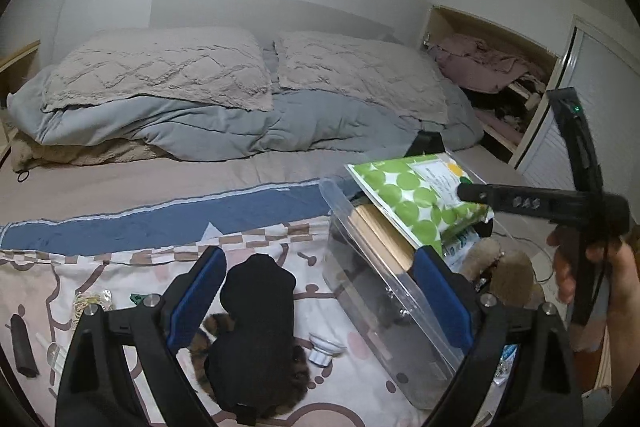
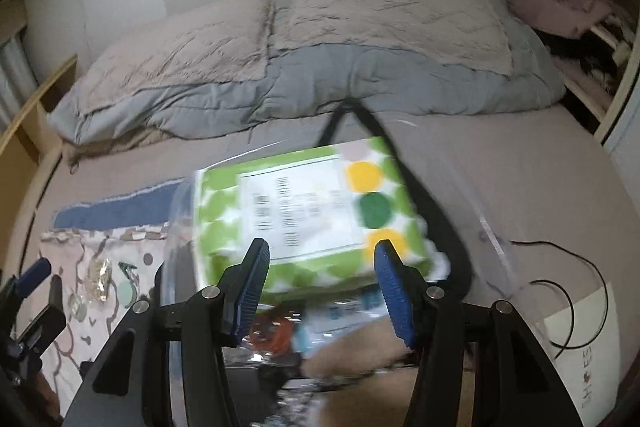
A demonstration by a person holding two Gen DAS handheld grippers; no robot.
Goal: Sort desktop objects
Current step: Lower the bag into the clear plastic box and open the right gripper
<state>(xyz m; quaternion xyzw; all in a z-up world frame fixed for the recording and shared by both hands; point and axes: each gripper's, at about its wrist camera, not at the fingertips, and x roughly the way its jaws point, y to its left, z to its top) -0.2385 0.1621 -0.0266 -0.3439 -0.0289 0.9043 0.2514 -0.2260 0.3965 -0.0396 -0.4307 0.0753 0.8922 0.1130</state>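
**Right claw empty over the bin; loose items lie under the left**

I read the sorting bin [image 1: 384, 291], a clear plastic box, as standing on the patterned cloth [image 1: 132, 291] toward the right side of the bed [image 1: 160, 183]. A green dotted packet [image 2: 304, 211] lies tilted across the bin's top, its long axis running roughly across my right view. My right gripper [image 2: 320, 279] hangs just above the packet's near edge, pointing steeply down; its jaws stand partly spread and I see nothing pinched between them, though the picture is blurred. Whether the pads touch the packet I cannot tell.

The things not yet sorted lie left of the bin. A black sock-like bundle [image 1: 256, 331] on something brown and furry sits directly between the fingers of my left gripper [image 1: 320, 311], its long axis running away from the camera, in line with the claw. The left jaws are spread wide and clear of it. A small white piece [image 1: 326, 347] lies between bundle and bin; a dark stick [image 1: 22, 347] and small bits sit near the cloth's left edge.

So I judge the left hand the nearer for the next pick: it tilts moderately downward and need only descend and close.
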